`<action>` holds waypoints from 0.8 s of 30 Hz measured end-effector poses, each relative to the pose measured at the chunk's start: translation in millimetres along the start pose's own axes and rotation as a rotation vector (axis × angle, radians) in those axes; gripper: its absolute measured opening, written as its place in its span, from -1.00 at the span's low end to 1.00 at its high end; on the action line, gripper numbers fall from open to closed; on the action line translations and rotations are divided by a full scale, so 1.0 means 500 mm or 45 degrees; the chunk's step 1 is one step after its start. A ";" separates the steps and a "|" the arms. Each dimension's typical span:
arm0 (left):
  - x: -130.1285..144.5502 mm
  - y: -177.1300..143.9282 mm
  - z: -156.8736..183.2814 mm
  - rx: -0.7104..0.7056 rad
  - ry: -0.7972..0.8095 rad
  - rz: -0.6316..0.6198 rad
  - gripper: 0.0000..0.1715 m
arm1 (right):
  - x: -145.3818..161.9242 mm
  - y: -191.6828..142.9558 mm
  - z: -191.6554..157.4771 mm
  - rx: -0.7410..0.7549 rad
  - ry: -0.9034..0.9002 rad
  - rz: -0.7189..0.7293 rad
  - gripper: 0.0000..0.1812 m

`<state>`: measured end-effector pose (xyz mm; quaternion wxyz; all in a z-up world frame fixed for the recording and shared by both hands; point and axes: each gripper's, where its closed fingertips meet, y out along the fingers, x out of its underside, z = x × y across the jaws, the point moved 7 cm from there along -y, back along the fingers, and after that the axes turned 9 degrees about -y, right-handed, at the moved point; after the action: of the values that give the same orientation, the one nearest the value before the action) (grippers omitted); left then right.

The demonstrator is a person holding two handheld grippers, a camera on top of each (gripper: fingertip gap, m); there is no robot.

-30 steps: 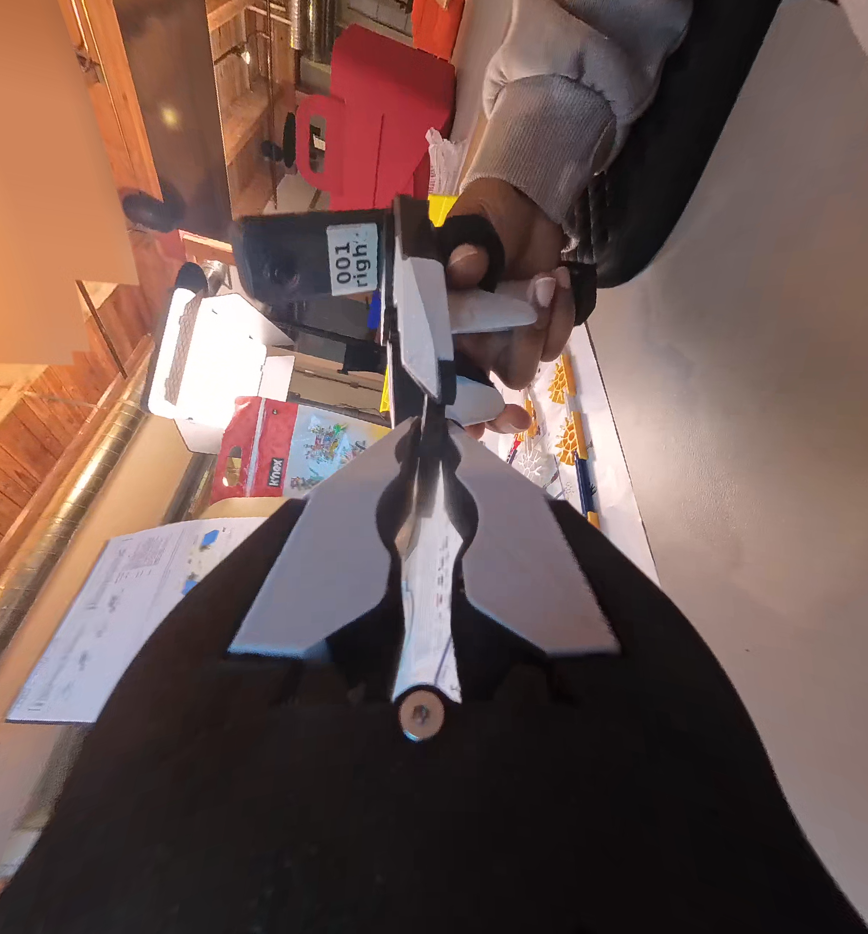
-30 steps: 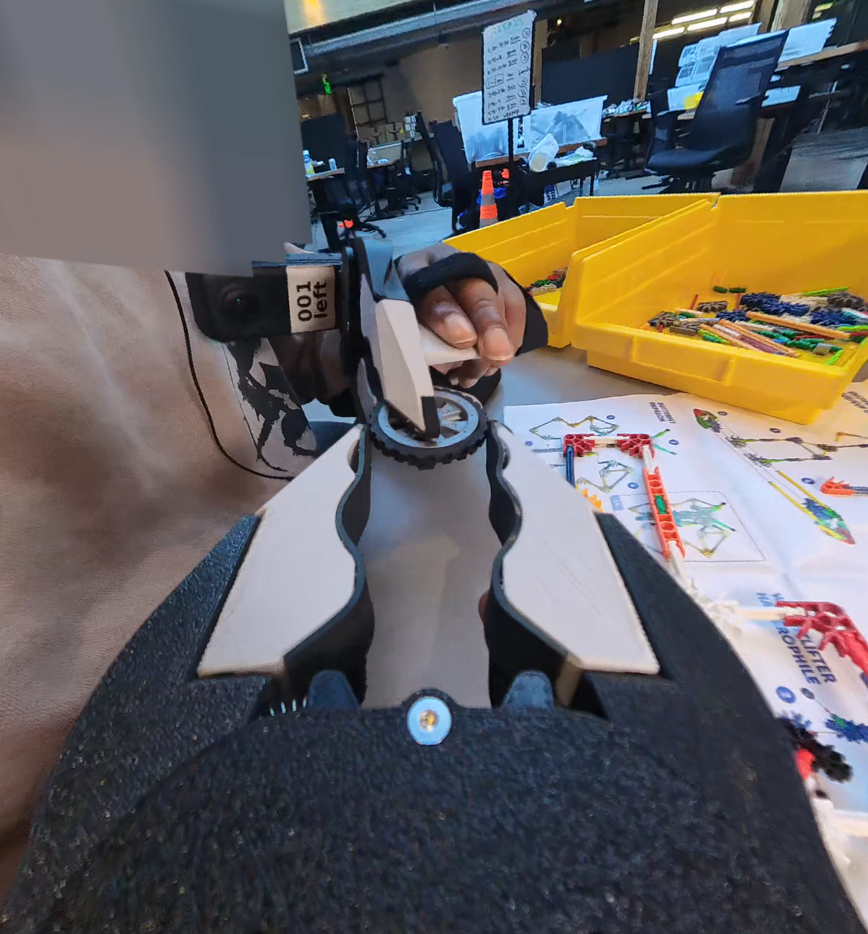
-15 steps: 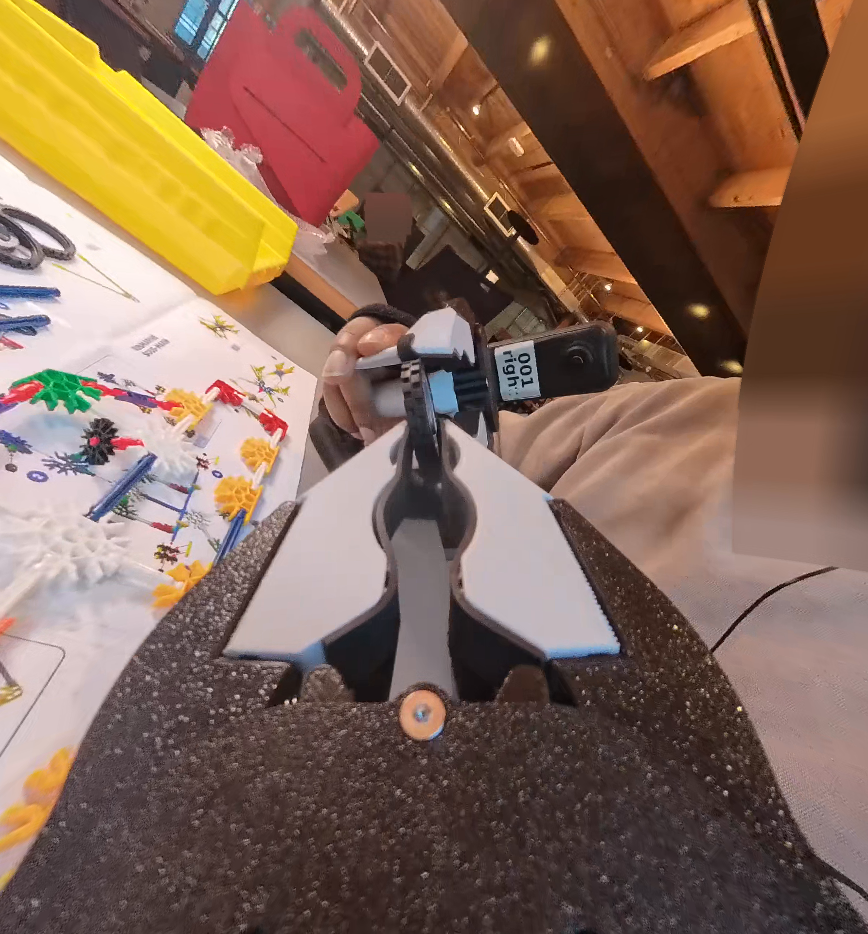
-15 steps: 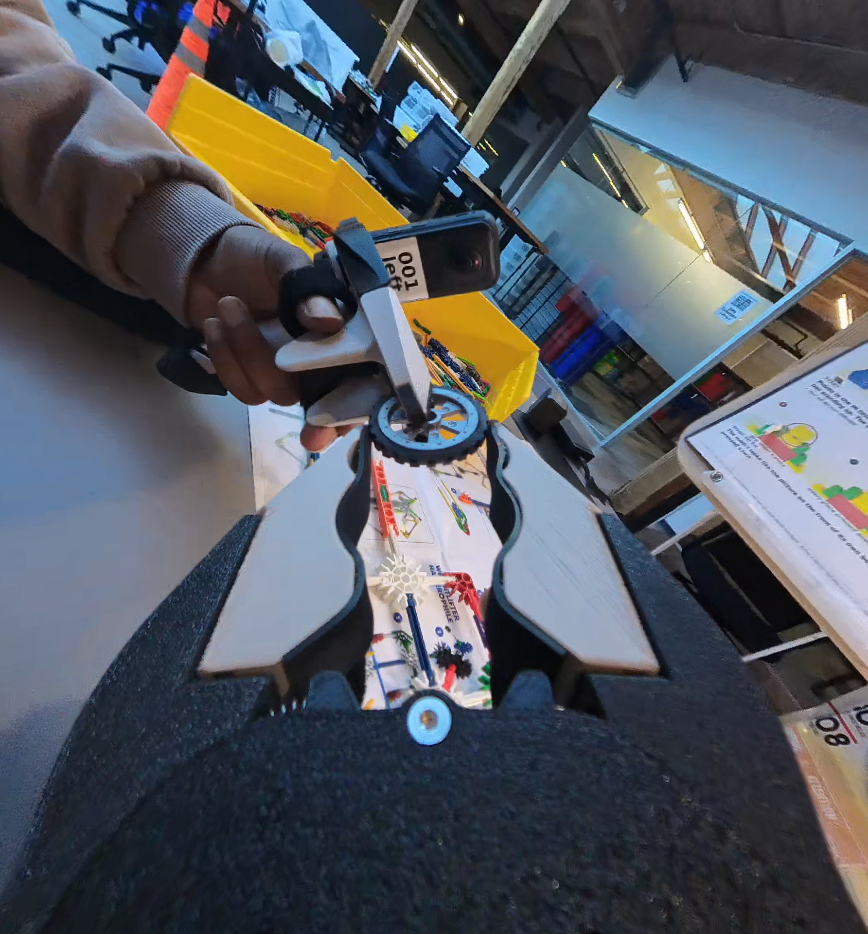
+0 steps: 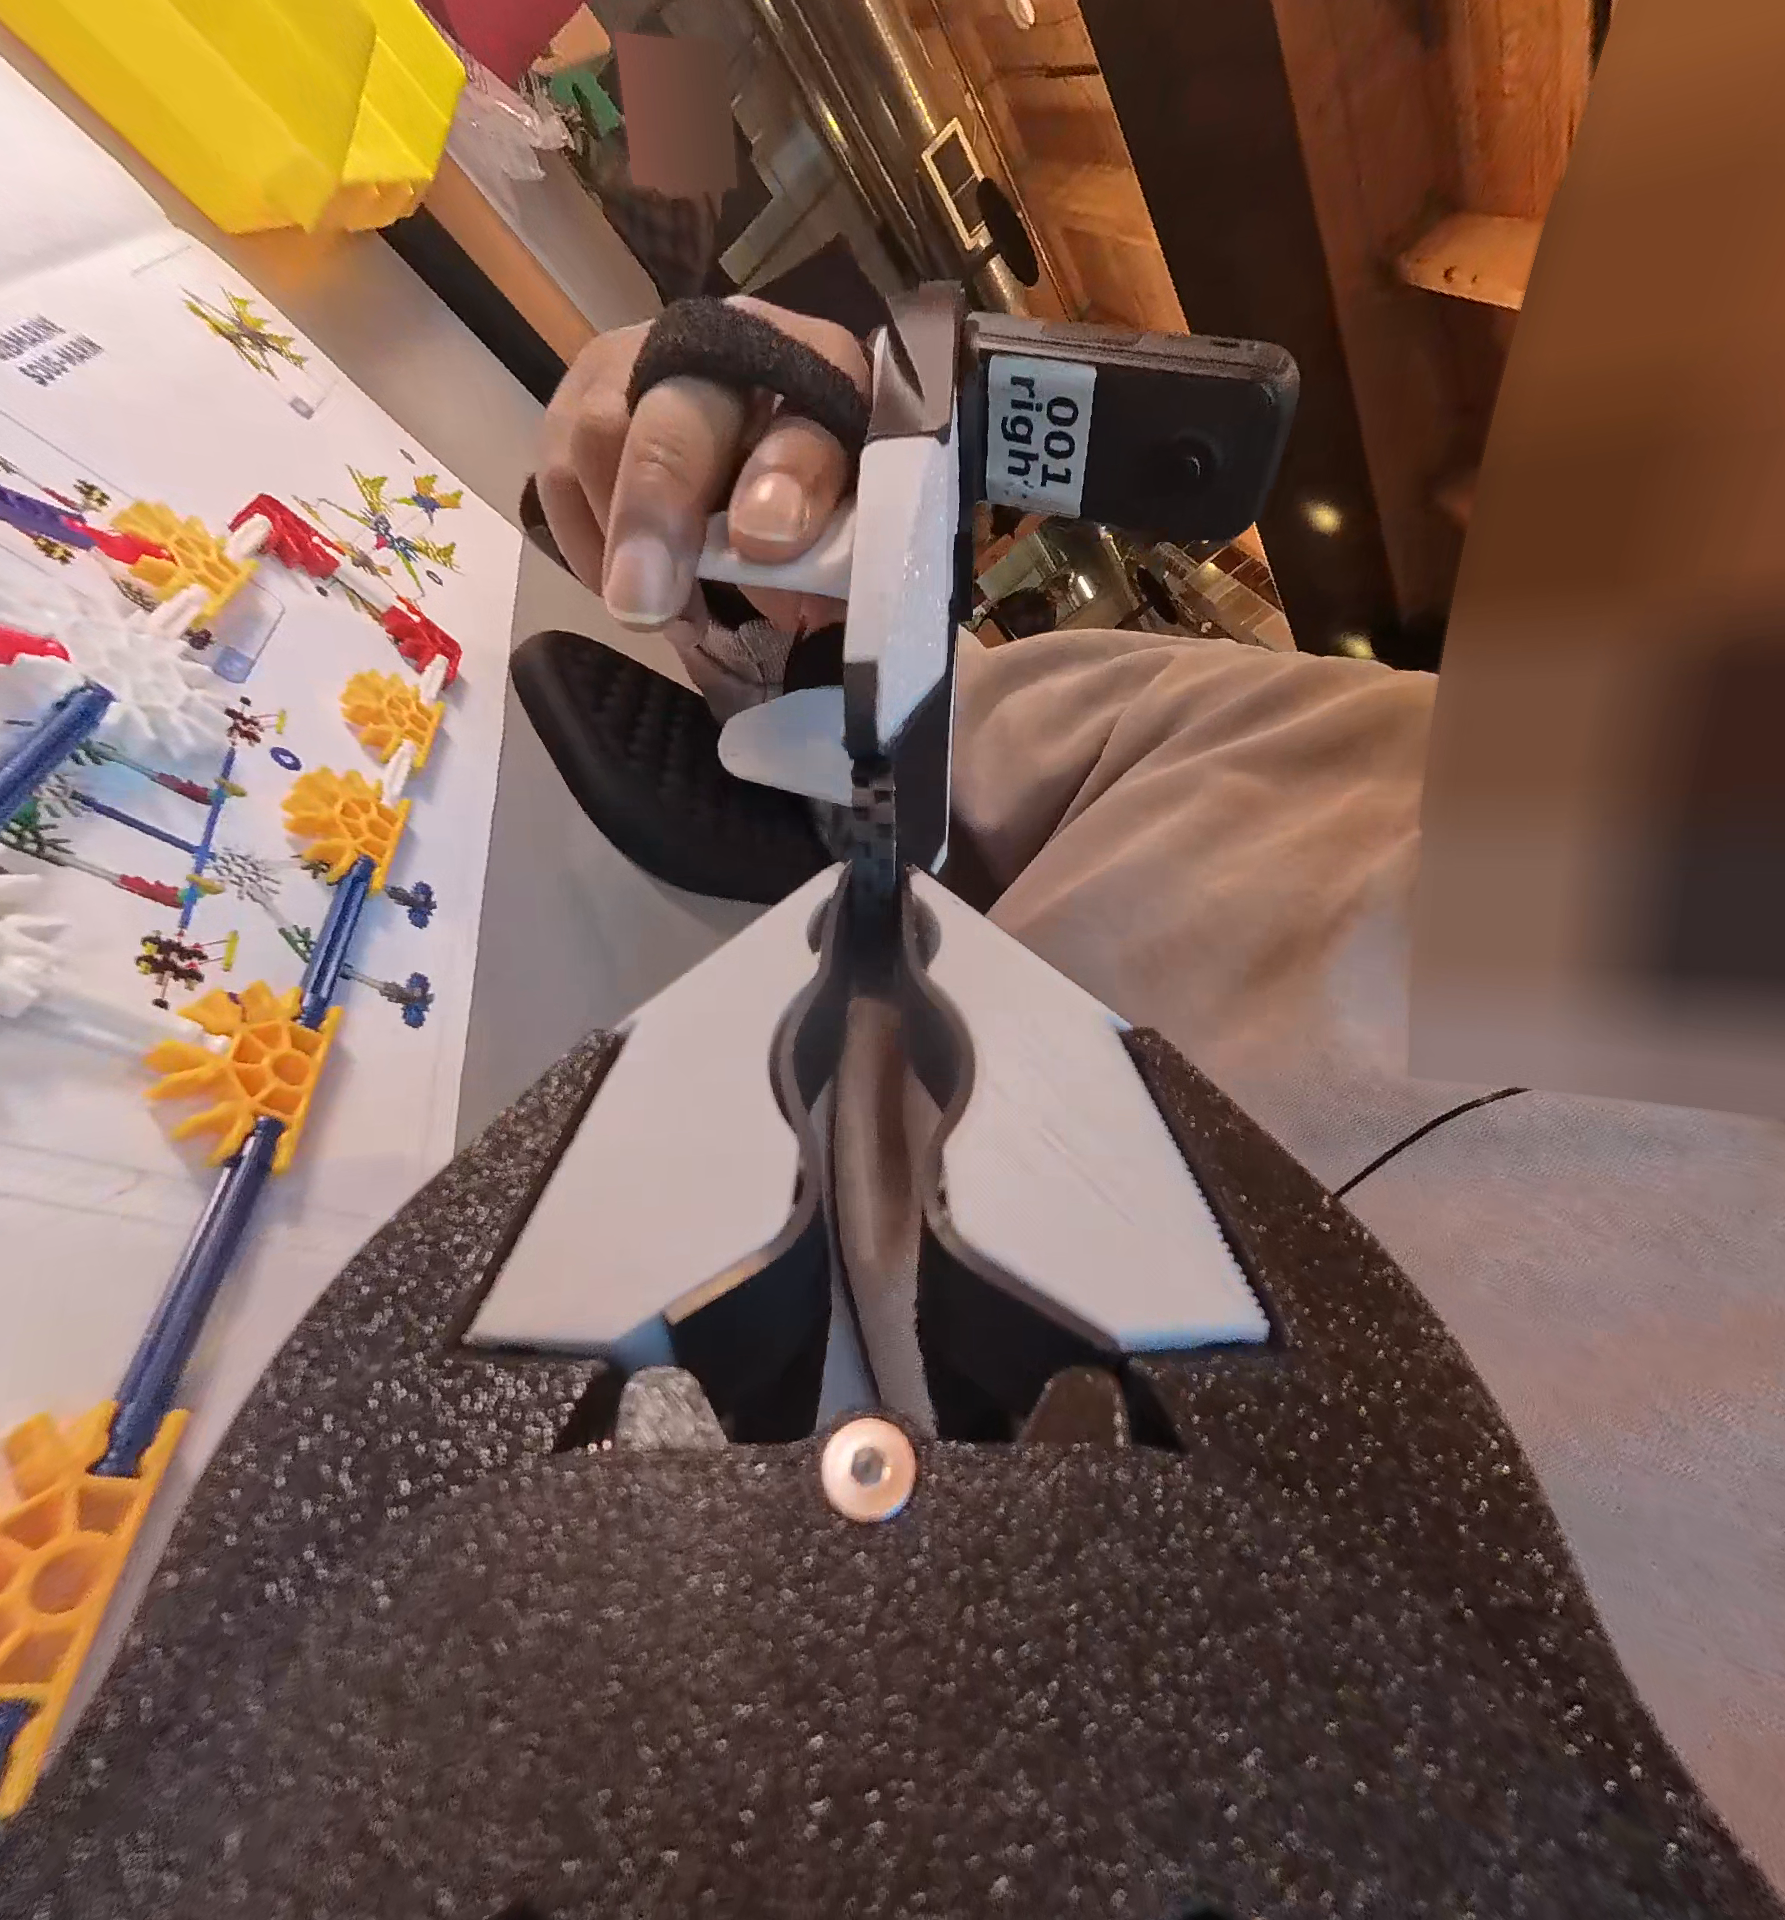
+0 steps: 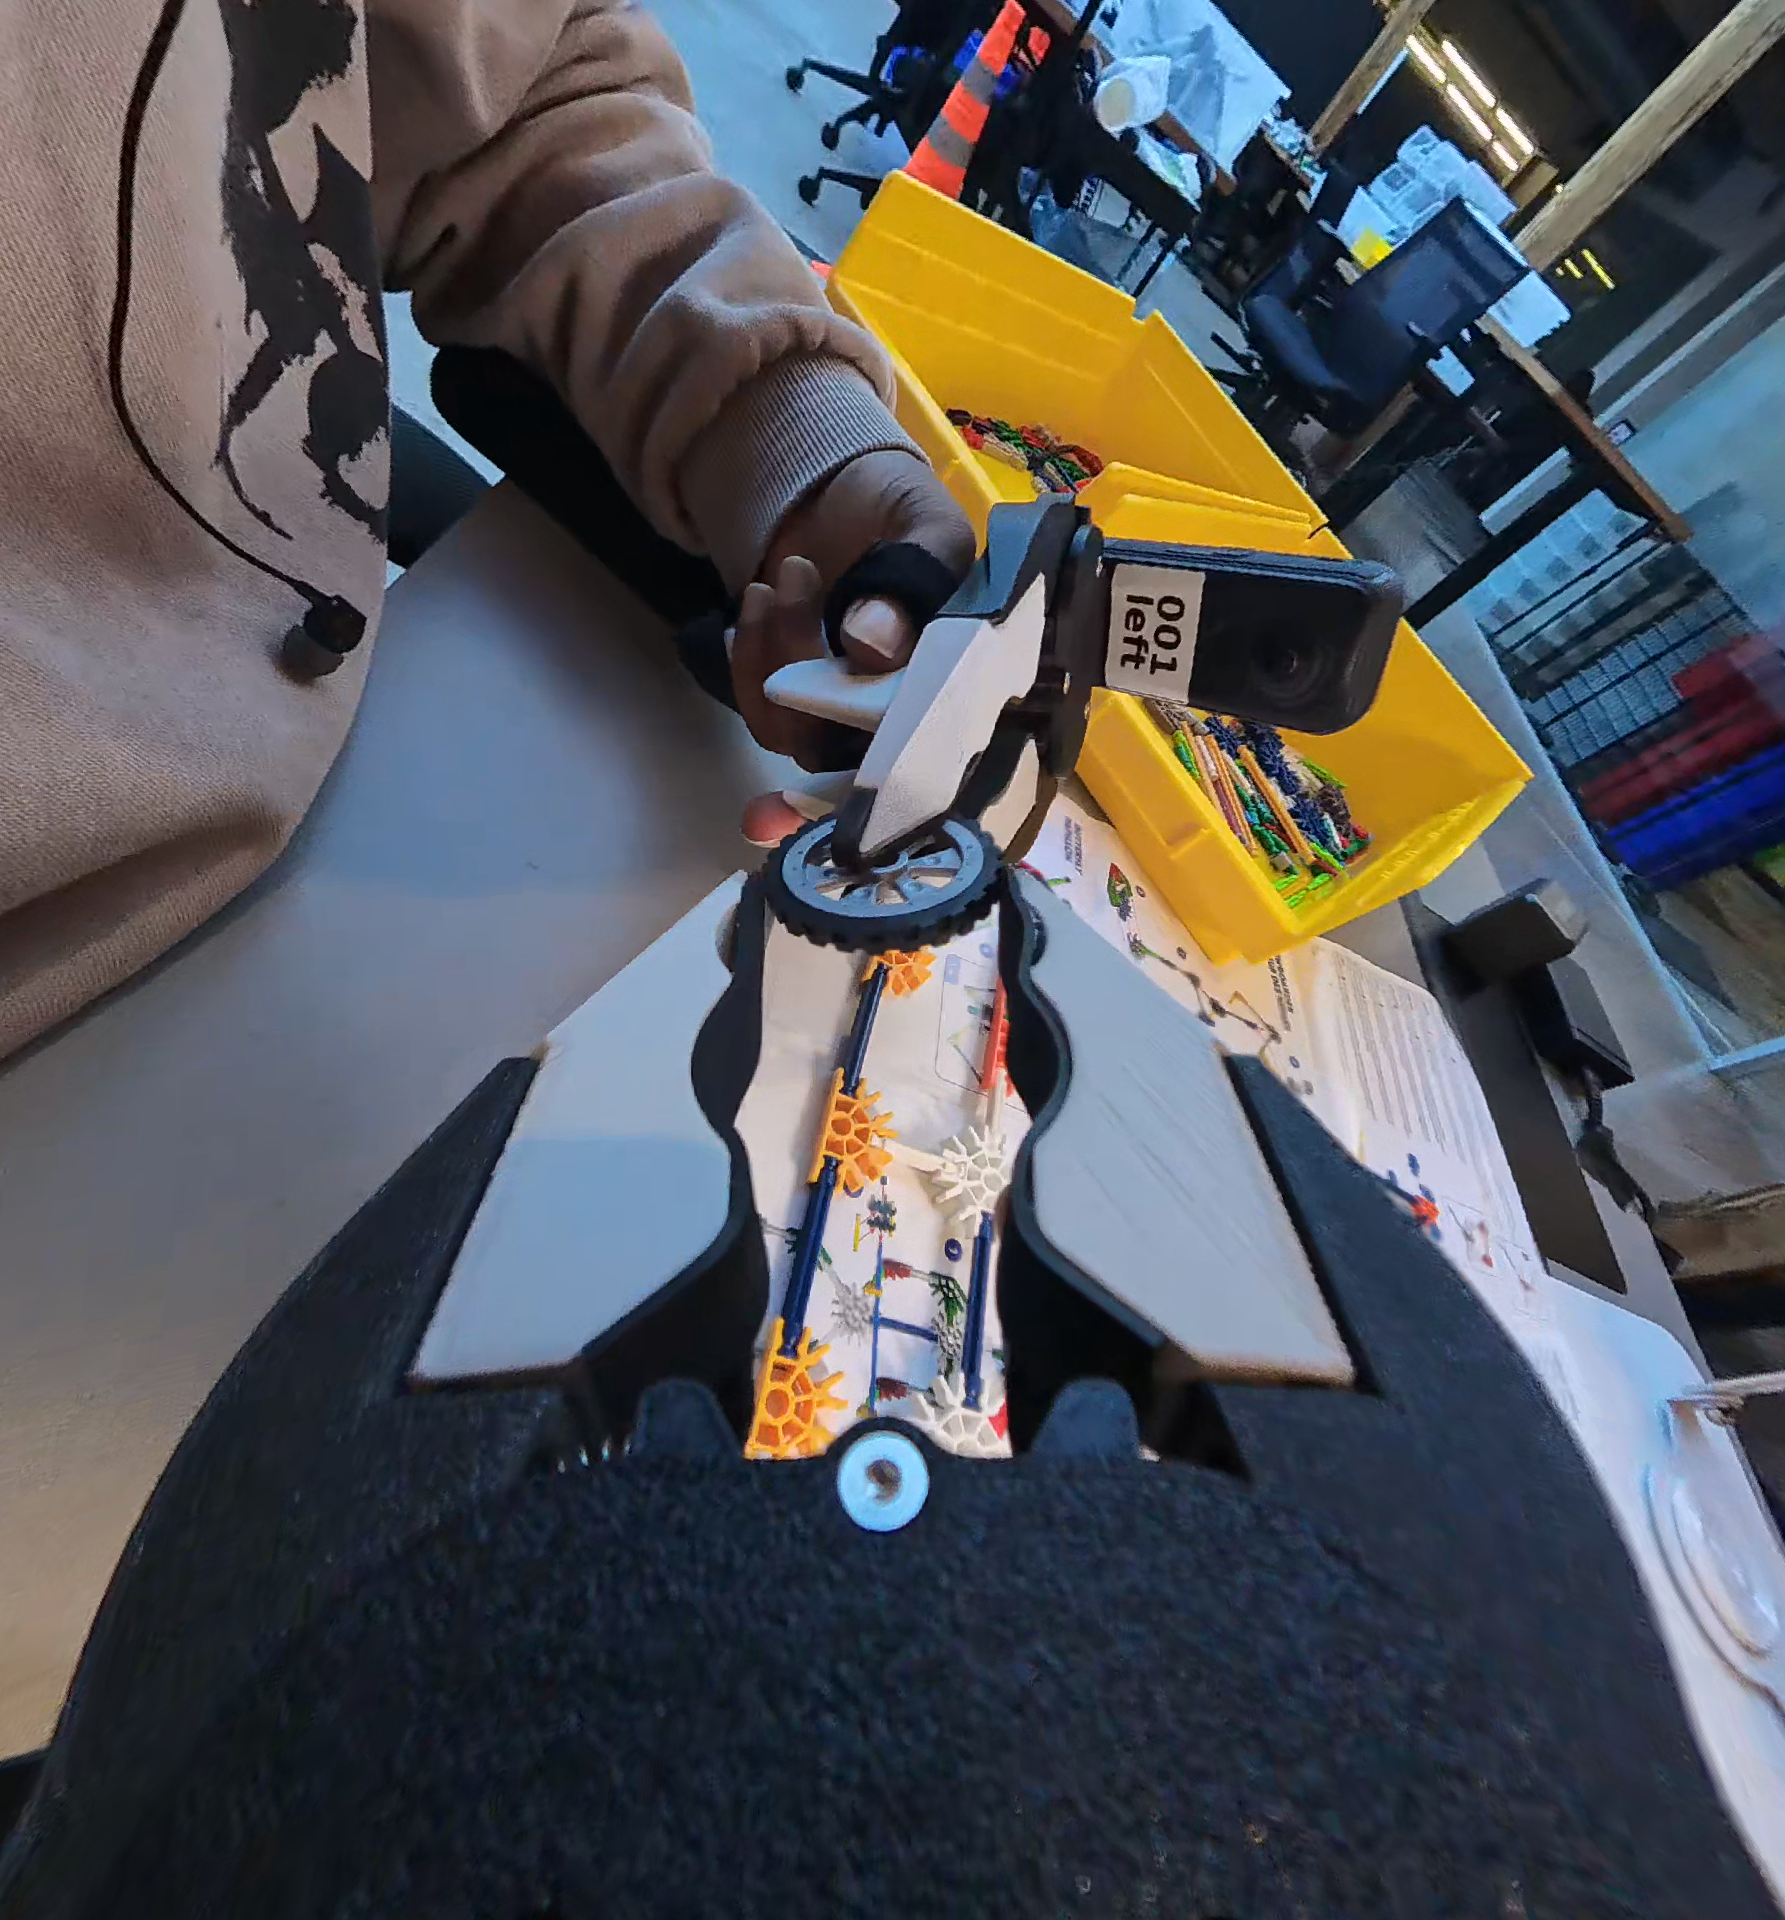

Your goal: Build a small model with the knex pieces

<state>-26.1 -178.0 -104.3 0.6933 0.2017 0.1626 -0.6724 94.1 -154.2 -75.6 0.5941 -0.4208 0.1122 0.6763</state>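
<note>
Within the last second both views swung over the desk (image 6: 368, 852), yet the right claw (image 6: 883, 899) stays clenched across the small black-tyred toy wheel (image 6: 883, 883), while the left claw (image 5: 872, 914) apparently pinches that wheel's rim edge-on above the printed instruction sheet (image 5: 88, 1091).

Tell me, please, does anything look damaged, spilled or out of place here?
Nothing stands out. Both grippers, left and right, grip one intact small wheel in the air; the yellow bins keep their parts inside.
</note>
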 end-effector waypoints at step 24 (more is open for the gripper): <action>-0.006 -0.011 0.011 -0.308 0.322 -0.026 -0.96 | 0.013 0.002 0.002 0.083 0.391 0.122 -0.59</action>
<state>-32.1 -178.3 -98.3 0.6797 0.1980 0.3302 -0.6243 93.4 -149.2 -80.2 0.5503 -0.4938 0.2438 0.6276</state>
